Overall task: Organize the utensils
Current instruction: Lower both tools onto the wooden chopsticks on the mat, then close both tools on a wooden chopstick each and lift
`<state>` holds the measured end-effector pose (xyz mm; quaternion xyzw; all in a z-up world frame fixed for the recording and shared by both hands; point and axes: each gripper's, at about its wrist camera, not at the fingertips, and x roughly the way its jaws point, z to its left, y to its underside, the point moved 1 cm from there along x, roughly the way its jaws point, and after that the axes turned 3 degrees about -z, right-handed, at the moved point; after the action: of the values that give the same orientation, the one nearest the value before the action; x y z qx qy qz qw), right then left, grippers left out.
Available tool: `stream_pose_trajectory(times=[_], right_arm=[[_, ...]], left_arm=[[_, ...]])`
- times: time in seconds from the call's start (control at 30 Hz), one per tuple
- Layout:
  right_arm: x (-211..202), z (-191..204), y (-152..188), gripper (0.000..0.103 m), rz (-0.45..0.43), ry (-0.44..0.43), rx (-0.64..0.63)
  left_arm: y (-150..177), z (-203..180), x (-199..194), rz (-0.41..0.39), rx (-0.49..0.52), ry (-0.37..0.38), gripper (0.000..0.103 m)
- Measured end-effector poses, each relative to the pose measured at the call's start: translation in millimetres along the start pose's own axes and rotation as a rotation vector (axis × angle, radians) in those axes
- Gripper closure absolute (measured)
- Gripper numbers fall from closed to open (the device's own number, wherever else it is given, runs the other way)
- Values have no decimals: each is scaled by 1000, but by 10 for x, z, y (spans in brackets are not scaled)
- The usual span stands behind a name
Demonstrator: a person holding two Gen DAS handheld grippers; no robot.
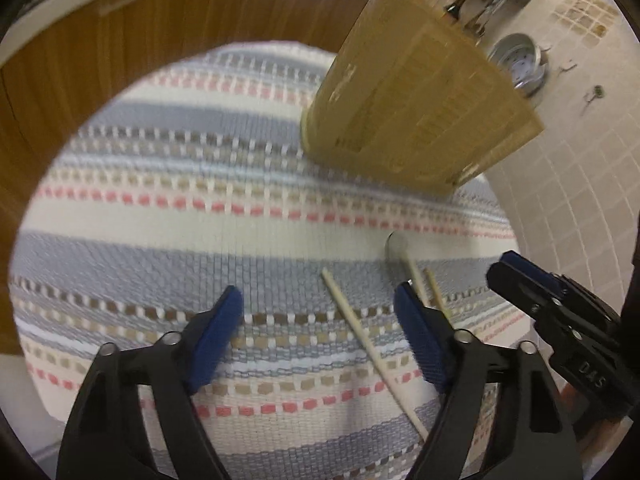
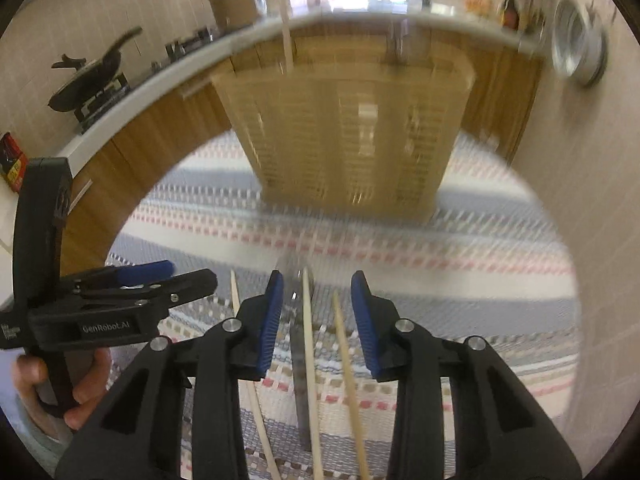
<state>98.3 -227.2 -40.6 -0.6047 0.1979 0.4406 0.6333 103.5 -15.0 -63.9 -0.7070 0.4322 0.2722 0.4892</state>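
You're over a round table with a striped woven cloth (image 1: 160,208) in blue, cream and pink, wood-fronted kitchen cabinets (image 1: 120,52) behind and a tan slatted utensil holder (image 2: 344,132) on the far side. Your left gripper (image 1: 318,334) is spread wide, empty, over a pale chopstick (image 1: 368,344). Your right gripper (image 2: 318,312) is open too, straddling a metal spoon (image 2: 298,360) and two more chopsticks (image 2: 348,380) on the near cloth, touching none as far as I can see.

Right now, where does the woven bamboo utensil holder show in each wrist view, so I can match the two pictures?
Left wrist view: the bamboo utensil holder is upper right, tilted by the lens, standing on the striped mat.
Right wrist view: it is upper centre, straight ahead of the open right gripper.
Shared landmark: the metal bowl on the tiled floor, to the holder's right in both views.
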Motion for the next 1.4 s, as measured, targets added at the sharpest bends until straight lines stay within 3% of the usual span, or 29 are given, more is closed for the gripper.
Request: stream_pose_trajectory(times=[0.27, 0.4, 0.47, 0.57, 0.77, 0.83, 0.97, 1.17, 1.2, 1.27, 1.3, 1.37, 1.4], right_arm=[[251, -46, 35, 81, 89, 26, -25], [377, -101, 114, 84, 158, 8, -25], [401, -115, 155, 84, 183, 1, -39], [378, -97, 219, 84, 213, 11, -71], [332, -89, 395, 84, 286, 57, -115], [309, -64, 453, 85, 300, 73, -139], [259, -60, 550, 99, 282, 114, -161], [122, -248, 694, 98, 236, 59, -92], [108, -250, 700, 99, 228, 67, -98], [96, -232, 702, 99, 221, 84, -110], [88, -205, 717, 99, 219, 90, -111], [87, -175, 720, 99, 216, 87, -97], [105, -125, 731, 99, 215, 77, -82]], left_arm=[[96, -75, 14, -20, 34, -43, 38], [165, -200, 24, -12, 36, -35, 54], [220, -243, 4, -2, 16, -20, 56], [303, -261, -28, 24, -29, 26, 57], [439, -377, -41, 58, -91, 22, 56], [545, -473, -58, 38, -96, -17, 54], [735, -789, -33, -42, -22, -147, 45], [983, -1187, 80, -153, 116, -357, 45], [1024, -1260, 114, -166, 162, -386, 49], [1062, -1284, 86, -183, 245, -379, 72], [1064, -1270, 63, -178, 271, -370, 95], [1031, -1213, 18, -146, 309, -290, 100], [988, -1170, 0, -104, 369, -212, 100]])
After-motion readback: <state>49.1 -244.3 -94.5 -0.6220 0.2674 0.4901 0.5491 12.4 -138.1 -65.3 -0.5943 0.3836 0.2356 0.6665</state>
